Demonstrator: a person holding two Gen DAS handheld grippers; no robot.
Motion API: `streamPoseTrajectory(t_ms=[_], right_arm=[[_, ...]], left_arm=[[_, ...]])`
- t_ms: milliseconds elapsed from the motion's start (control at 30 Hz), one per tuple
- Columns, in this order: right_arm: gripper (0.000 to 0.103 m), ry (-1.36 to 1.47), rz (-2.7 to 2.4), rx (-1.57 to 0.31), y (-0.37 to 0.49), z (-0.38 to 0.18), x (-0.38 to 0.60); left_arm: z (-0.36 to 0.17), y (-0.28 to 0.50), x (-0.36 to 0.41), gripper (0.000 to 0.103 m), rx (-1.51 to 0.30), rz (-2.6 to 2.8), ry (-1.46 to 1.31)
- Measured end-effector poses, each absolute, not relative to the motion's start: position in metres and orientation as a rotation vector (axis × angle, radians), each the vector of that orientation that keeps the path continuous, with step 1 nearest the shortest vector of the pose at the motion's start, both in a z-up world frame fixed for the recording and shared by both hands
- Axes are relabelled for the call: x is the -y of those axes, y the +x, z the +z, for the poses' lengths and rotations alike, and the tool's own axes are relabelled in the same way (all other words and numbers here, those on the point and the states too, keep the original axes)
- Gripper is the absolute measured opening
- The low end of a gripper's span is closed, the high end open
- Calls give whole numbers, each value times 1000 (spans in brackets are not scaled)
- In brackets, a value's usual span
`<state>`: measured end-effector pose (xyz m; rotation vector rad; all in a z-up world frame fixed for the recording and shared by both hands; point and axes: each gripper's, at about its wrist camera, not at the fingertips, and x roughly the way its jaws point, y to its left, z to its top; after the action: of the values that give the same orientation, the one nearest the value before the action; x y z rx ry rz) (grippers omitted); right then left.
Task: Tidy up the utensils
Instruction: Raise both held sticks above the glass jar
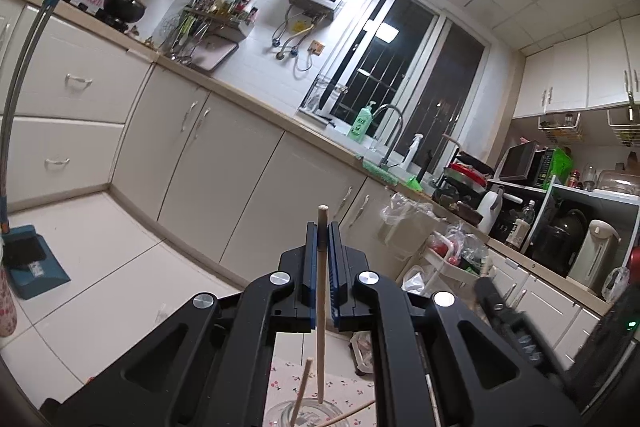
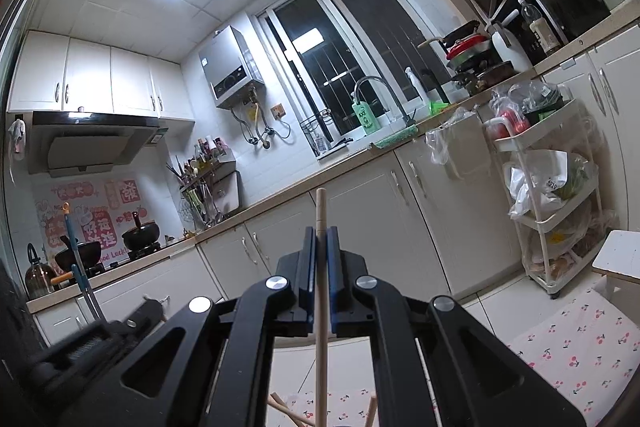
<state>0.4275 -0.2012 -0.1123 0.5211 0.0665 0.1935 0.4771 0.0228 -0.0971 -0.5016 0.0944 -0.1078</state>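
Wooden chopstick (image 1: pixel 321 291) clenched in left tongs (image 1: pixel 321 227); right tongs (image 2: pixel 320 231) clench another chopstick (image 2: pixel 320 291).

My fingers (image 1: pixel 313 267) were blue w/ black frames; chopstick (image 1: pixel 321 307) pale wood; tabletop (image 2: pixel 580 351) cloth white w/ red cherry print.

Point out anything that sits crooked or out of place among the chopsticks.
Nothing is spilled or broken. In the glass the loose chopsticks splay at different angles, not bundled. Left gripper and right gripper each pinch one chopstick.
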Motion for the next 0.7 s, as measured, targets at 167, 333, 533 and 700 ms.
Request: streamPoseTrajectory(t_ms=[167,333,533,700], right_arm=[[6,524,189,-72,430,-113,200],[6,515,177,-74,434,-116,198],[6,485,168,-79,443,-125,189],[6,458,162,-83,448,-135,182]], left_arm=[[-83,469,-23,5,-84,-123,-486],[-89,470,-17,5,-138,-138,-441],[-109,472,-7,5,-189,-141,-382],[-124,478,-1,5,-236,-145,-351]])
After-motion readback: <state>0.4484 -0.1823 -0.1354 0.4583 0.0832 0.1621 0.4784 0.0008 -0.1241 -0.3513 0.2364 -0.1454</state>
